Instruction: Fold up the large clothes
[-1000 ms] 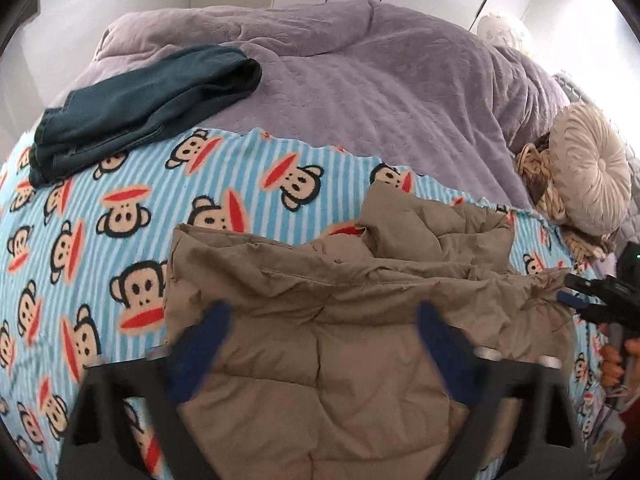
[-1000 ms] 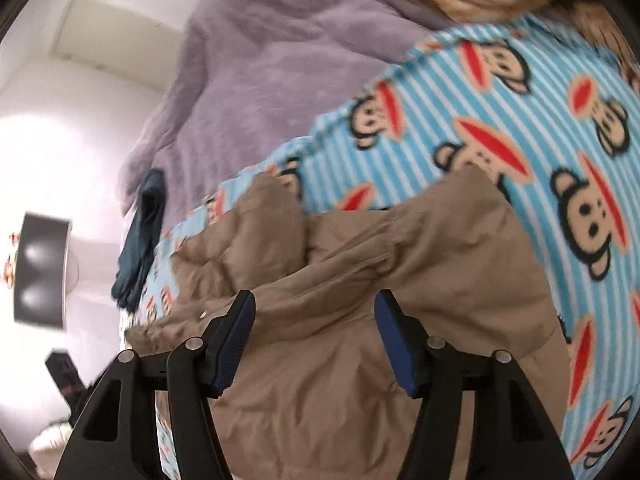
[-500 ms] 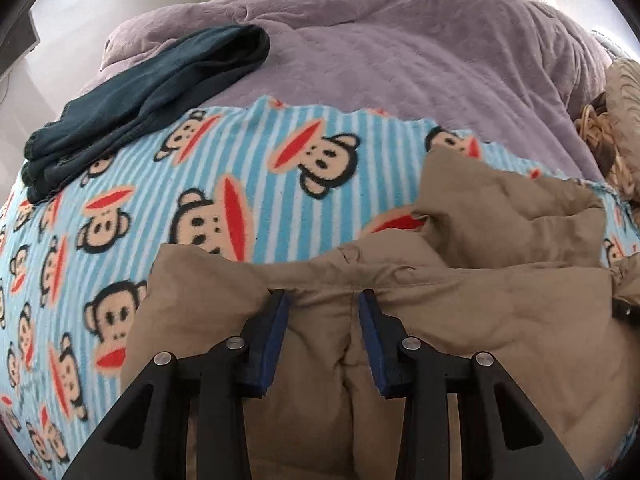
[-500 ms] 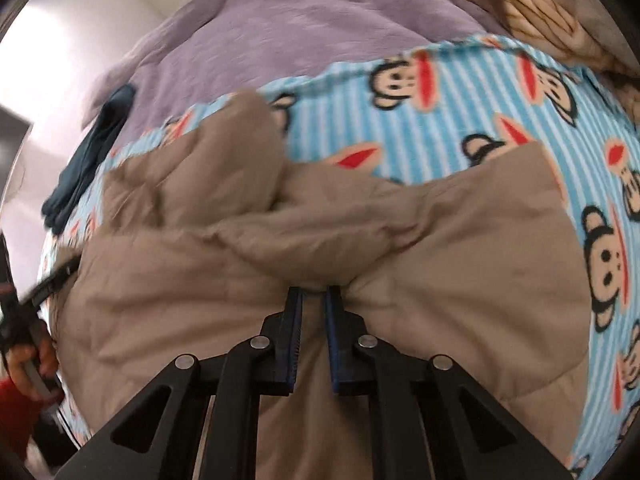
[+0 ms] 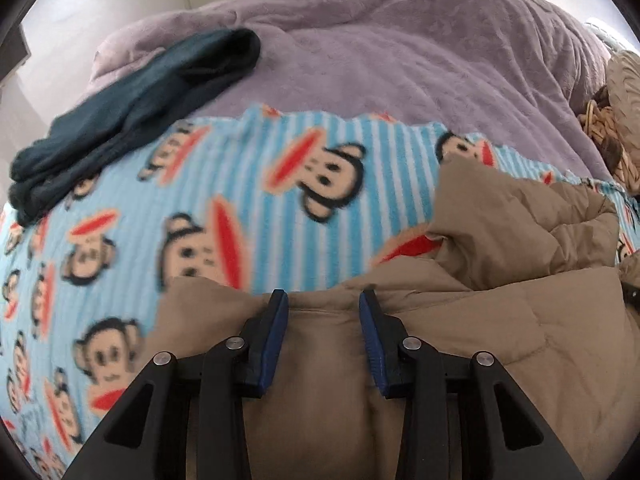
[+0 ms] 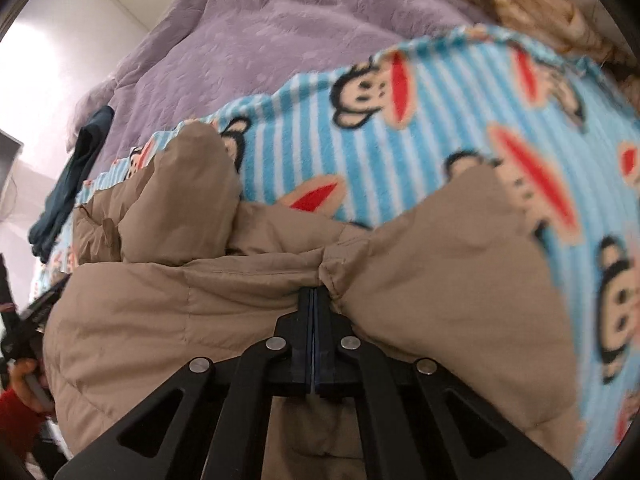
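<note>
A tan padded jacket lies crumpled on a blue striped monkey-print blanket; it also shows in the right wrist view. My left gripper sits at the jacket's far edge with its blue pads partly closed around a fold of the fabric, a gap still between them. My right gripper is shut tight on a bunched seam of the jacket. The blanket also shows in the right wrist view.
A purple quilt covers the far half of the bed. A dark teal folded garment lies at the far left. A beige round cushion and a woven item sit at the right edge.
Both grippers came down onto the jacket's far edge. The right one closed fully on the fabric. The left narrowed from wide open to a partial closure around a fold.
</note>
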A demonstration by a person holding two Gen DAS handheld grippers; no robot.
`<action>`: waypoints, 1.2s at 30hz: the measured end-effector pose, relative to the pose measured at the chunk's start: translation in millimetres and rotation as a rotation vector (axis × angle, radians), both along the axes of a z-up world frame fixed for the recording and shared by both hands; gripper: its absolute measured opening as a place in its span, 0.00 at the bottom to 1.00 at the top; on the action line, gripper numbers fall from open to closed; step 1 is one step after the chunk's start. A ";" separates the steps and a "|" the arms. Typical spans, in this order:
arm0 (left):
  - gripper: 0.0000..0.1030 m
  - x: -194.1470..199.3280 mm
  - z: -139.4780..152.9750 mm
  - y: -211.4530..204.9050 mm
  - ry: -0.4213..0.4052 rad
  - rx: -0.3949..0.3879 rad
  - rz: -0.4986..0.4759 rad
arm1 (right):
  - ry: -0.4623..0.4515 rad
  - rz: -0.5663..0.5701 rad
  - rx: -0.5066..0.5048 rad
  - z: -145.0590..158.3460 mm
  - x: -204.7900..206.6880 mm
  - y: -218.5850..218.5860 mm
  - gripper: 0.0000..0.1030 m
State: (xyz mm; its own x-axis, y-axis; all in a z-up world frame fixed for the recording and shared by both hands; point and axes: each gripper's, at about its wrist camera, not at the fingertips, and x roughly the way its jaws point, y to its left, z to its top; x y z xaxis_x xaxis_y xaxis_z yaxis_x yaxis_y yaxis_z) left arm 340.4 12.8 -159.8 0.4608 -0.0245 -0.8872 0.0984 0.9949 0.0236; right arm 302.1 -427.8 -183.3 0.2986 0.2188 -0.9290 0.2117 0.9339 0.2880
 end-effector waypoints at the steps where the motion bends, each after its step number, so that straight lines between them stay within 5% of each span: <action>1: 0.39 -2.1 3.6 10.2 -0.018 0.016 0.019 | -0.009 -0.005 -0.037 7.5 -2.7 -6.1 0.00; 5: 0.39 2.0 -13.2 40.9 0.023 -0.001 0.074 | -0.021 -0.110 -0.077 11.6 -16.6 -41.5 0.00; 10: 0.39 11.6 -36.0 37.8 0.023 0.004 0.103 | 0.005 -0.213 0.036 -23.9 -19.7 -72.8 0.00; 19: 0.39 19.4 -31.8 35.4 0.066 0.023 0.116 | -0.036 -0.178 -0.044 -24.6 -6.3 -59.6 0.00; 23: 0.44 5.5 1.6 40.1 0.060 0.009 0.140 | -0.021 -0.211 -0.064 7.0 -6.5 -41.7 0.15; 25: 0.45 -11.3 18.3 42.9 0.041 0.016 0.131 | -0.046 -0.208 -0.056 24.5 -17.0 -37.4 0.39; 26: 0.45 -22.6 27.1 44.0 0.032 0.022 0.121 | -0.063 -0.205 -0.058 33.8 -23.8 -35.1 0.43; 31: 0.46 -72.4 52.1 49.1 0.034 -0.020 0.116 | -0.109 -0.194 -0.030 68.3 -68.6 -22.9 0.49; 36: 0.48 -122.4 51.1 52.1 0.087 -0.084 0.158 | -0.084 -0.222 0.045 69.0 -121.8 -18.0 0.54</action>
State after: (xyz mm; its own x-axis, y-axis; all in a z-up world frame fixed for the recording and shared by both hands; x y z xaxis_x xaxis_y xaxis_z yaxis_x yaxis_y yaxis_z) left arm 218.0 64.9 -108.8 0.3861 -0.0339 -0.9218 -0.0615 0.9962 -0.0624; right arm 180.3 -445.8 -114.3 0.4197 0.1796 -0.8897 0.3843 0.8528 0.3535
